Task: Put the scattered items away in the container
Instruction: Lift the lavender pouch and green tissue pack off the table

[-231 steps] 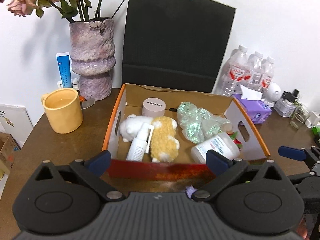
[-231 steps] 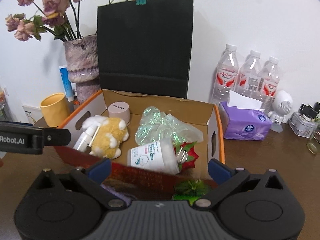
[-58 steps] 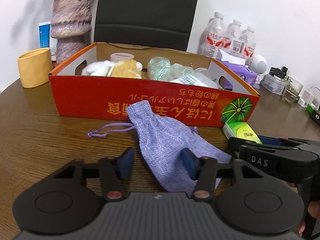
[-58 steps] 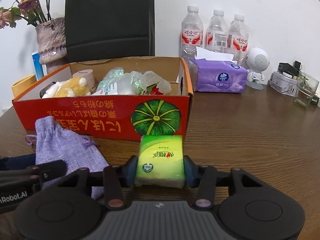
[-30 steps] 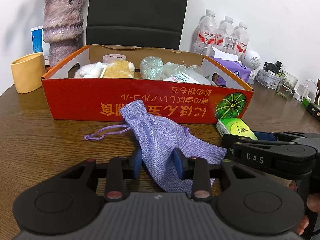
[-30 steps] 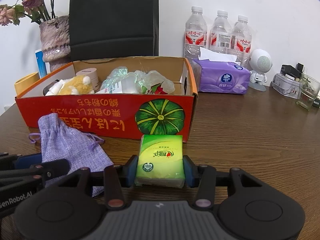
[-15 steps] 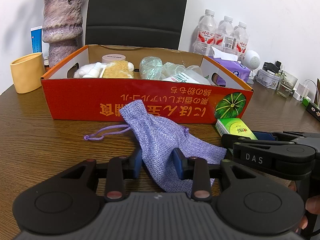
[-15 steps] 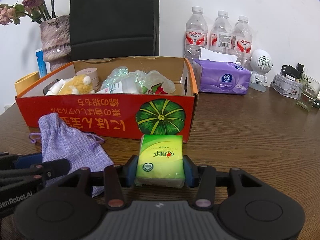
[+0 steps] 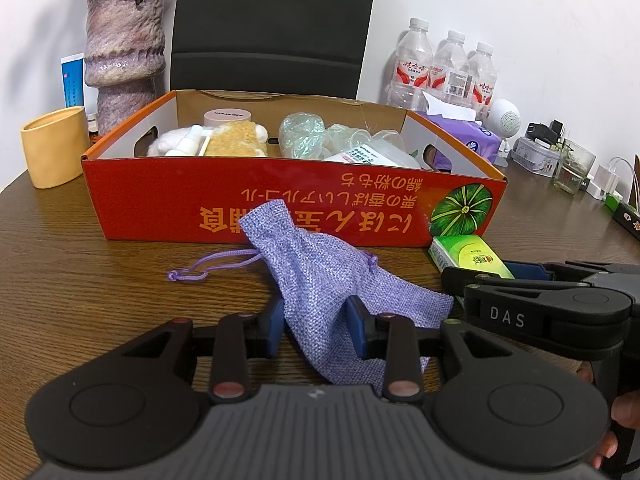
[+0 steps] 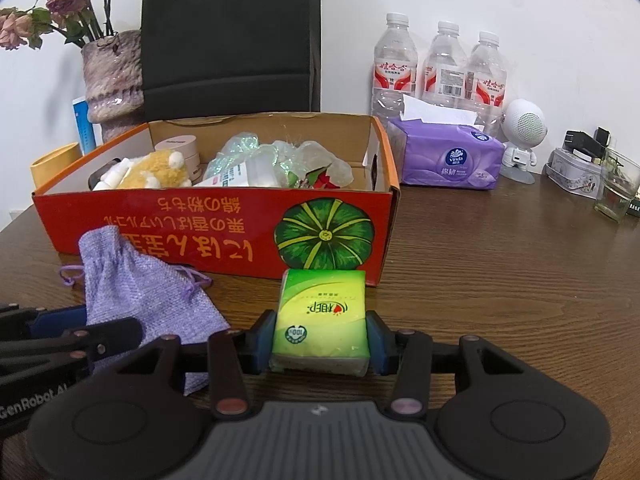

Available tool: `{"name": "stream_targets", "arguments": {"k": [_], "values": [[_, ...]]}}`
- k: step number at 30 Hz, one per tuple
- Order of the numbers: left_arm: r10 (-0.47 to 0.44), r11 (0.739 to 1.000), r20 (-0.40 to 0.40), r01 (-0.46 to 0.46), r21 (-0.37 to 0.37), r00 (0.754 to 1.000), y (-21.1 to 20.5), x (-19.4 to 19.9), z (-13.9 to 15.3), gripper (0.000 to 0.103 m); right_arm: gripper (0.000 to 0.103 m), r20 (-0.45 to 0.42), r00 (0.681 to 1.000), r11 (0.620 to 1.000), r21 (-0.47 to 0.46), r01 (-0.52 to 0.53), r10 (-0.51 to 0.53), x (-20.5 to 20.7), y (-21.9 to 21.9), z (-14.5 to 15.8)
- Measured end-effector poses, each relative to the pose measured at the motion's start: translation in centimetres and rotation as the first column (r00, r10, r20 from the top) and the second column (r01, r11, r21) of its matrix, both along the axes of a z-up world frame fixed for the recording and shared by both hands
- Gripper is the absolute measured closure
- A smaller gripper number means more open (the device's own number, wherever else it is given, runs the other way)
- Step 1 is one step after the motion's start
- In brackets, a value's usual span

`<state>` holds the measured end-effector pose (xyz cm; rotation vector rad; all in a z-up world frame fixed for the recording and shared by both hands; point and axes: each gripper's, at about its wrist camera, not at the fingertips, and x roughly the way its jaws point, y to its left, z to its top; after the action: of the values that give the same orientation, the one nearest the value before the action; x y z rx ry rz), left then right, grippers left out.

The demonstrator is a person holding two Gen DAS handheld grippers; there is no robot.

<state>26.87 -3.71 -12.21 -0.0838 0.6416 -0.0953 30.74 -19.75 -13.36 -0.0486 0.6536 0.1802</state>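
Purple pouch (image 9: 320,280) lengthwise, drawstring neck toward red box (image 9: 280,204).

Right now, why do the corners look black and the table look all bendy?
Left wrist view: a fisheye lens bends the table edge and darkens the corners; the orange box stays sharp. Right wrist view: same curving, with soft glare on the green tissue pack.

Both wrist cameras sit low and near, facing the far wall; both show the red box (image 9: 280,204) (image 10: 200,216).
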Motion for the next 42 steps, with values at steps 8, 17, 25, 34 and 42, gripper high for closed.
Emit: {"name": "stream_targets", "arguments": {"k": [8,17,25,34,42], "values": [[0.0,1.0,0.0,0.0,-0.001,1.0,0.0,0.0,0.0,0.069,0.057,0.0,1.0,1.0,0.002,-0.002,0.002,0.0,-0.1,0.0],[0.001,1.0,0.001,-0.001,-0.002,1.0,0.1,0.0,0.0,0.071,0.057,-0.001,1.0,1.0,0.004,-0.002,0.002,0.0,-0.1,0.0],[-0.011,1.0,0.01,0.011,-0.001,1.0,0.0,-0.4,0.2,0.088,0.058,-0.004,1.0,1.0,0.006,0.011,-0.011,-0.1,0.0,0.1],[-0.007,0.999,0.021,0.008,-0.043,1.0,0.8,-2.7,1.6,0.091,0.059,-0.012,1.0,0.999,0.042,0.025,-0.024,-1.6,-0.5,1.5],[-0.016,0.998,0.008,0.017,-0.06,1.0,1.7,-5.1,3.2,0.091,0.059,-0.019,1.0,0.998,0.06,0.019,-0.018,-4.5,-0.1,3.2]]}}
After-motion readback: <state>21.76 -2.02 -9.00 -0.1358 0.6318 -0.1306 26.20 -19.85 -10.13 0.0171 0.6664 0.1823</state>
